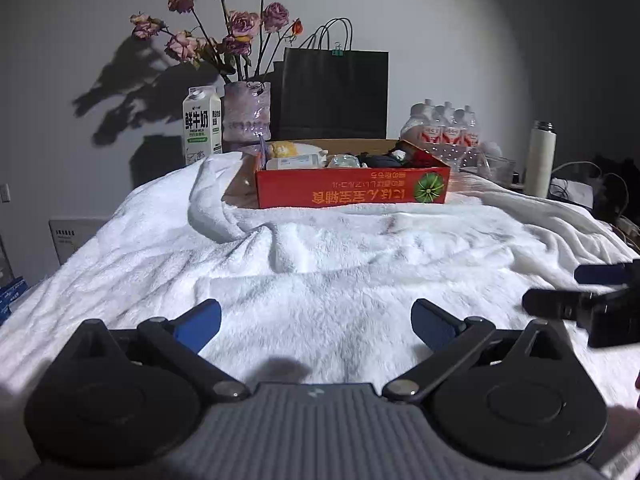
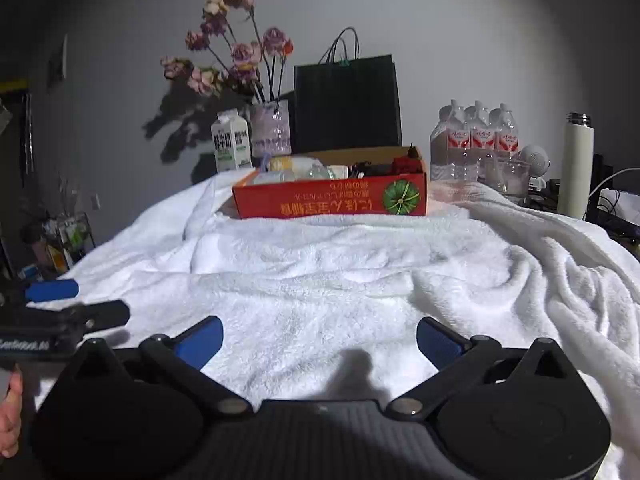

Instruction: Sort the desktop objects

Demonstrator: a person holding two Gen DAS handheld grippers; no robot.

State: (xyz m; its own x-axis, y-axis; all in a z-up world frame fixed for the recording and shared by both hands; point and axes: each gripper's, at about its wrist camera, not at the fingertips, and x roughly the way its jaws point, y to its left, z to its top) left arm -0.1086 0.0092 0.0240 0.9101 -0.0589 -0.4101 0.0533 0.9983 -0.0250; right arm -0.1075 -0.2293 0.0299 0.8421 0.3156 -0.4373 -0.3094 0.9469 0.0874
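A red cardboard box (image 1: 352, 190) with a green melon print stands at the far middle of the white fluffy blanket (image 1: 320, 264). It holds several small items, among them a yellow one, white packets and dark and red things. The box also shows in the right wrist view (image 2: 332, 200). My left gripper (image 1: 316, 326) is open and empty, low over the near blanket. My right gripper (image 2: 320, 338) is open and empty, likewise low over the near blanket (image 2: 340, 280). Each gripper shows at the edge of the other's view, the right one (image 1: 560, 288) and the left one (image 2: 80, 300).
Behind the box stand a milk carton (image 1: 202, 126), a vase of dried roses (image 1: 246, 116) and a black paper bag (image 1: 334, 94). At the right are a pack of water bottles (image 1: 444, 126), a glass (image 2: 508, 176), a white flask (image 1: 540, 160) and cables.
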